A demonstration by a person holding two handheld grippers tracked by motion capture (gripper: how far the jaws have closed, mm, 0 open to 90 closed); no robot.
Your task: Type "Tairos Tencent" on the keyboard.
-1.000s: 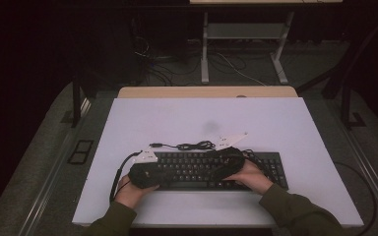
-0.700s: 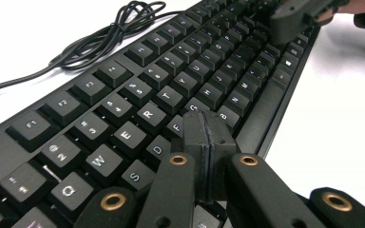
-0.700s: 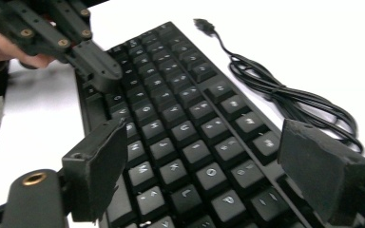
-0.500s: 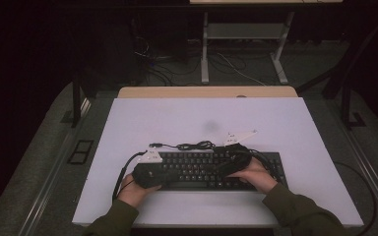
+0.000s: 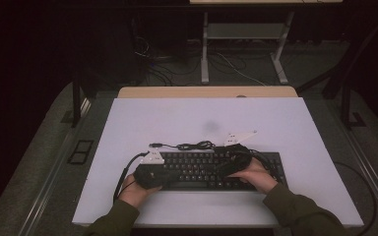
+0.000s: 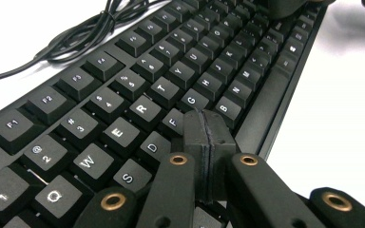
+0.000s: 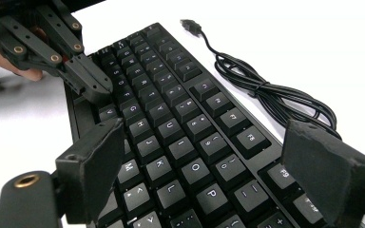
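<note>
A black keyboard [image 5: 202, 169] lies near the front of the white tabletop [image 5: 202, 118], and its cable [image 5: 192, 145] is bunched just behind it. My left gripper [image 5: 169, 173] is over the keyboard's left part. In the left gripper view its jaws [image 6: 204, 124] are pressed together with nothing between them, and the tips rest by the F and G keys [image 6: 183, 107]. My right gripper [image 7: 206, 137] hovers over the keyboard's right half [image 7: 180, 123], jaws wide apart and empty. The left gripper [image 7: 97, 90] shows in that view too, shut. The USB plug [image 7: 188, 23] lies loose on the table.
The left gripper's own cable [image 5: 123, 172] loops off the keyboard's left end. A wooden desk edge [image 5: 206, 92] runs behind the white top. Beyond it are a metal frame [image 5: 243, 32] and floor cables. Bare tabletop stretches behind and beside the keyboard.
</note>
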